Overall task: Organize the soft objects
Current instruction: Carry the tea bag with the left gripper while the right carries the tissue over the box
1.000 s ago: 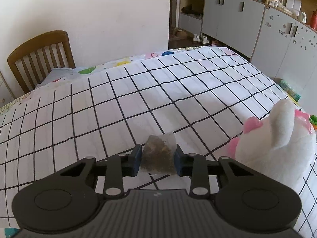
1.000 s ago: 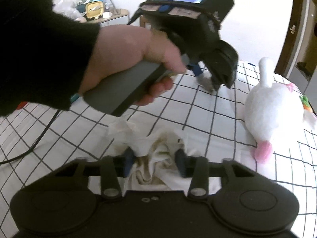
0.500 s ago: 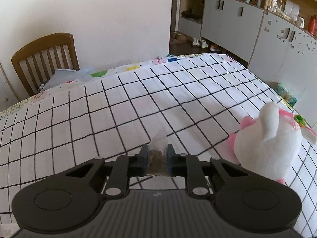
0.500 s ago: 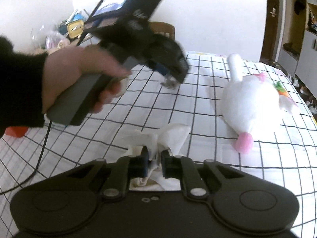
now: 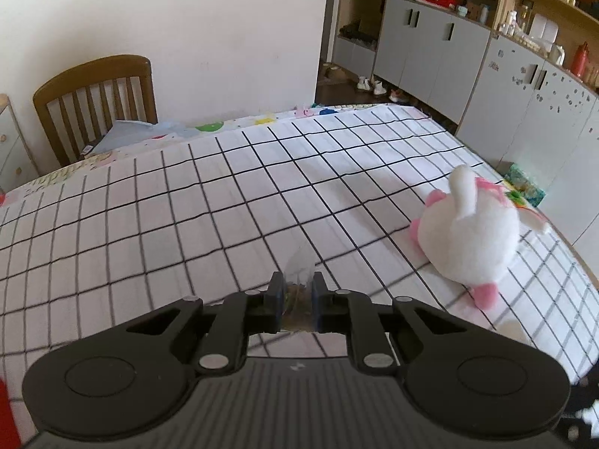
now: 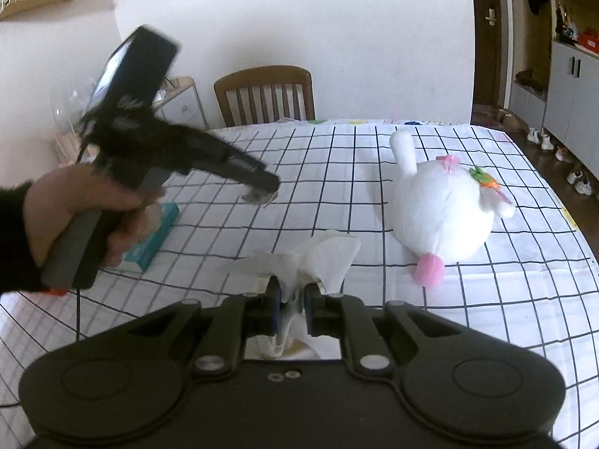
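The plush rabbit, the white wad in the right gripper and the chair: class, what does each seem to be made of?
Plush rabbit: soft pile fabric, white with pink patches, a fuzzy matt surface; probably stuffed. White wad: likely tissue paper, thin and matt, crumpled into sharp creases; thin cloth is possible. Chair: wood by its look, brown, slatted back, slight sheen.

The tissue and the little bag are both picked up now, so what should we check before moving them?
1. Right tool pinches the tissue: ok.
2. Left tool pinches the small bag: ok; its jaws have just been closing.
3. Bag lifted off the cloth: ok.
4. Whole tissue off the cloth: cannot tell.
5. Plush bunny apart from both tools: ok.
6. Place to put them: cannot tell.
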The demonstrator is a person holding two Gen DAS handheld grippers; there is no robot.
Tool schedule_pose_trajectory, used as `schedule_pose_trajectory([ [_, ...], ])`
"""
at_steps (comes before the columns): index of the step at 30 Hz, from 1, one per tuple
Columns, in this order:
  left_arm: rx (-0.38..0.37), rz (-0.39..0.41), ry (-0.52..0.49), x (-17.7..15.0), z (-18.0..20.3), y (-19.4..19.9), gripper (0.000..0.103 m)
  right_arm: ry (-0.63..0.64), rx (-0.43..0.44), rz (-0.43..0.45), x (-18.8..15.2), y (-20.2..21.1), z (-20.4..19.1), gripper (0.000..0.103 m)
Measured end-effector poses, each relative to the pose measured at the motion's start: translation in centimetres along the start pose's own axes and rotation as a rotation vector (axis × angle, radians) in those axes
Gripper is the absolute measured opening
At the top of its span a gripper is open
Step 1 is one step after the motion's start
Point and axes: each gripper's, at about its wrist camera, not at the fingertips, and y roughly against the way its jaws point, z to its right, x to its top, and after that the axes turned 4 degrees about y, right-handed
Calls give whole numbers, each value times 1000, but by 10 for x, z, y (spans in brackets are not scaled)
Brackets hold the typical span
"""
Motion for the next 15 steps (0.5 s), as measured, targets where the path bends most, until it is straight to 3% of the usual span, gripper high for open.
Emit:
schedule_pose_trajectory([
  [15, 8, 33, 102, -34, -32, 103, 15, 12, 79, 52, 27, 39, -35, 12],
])
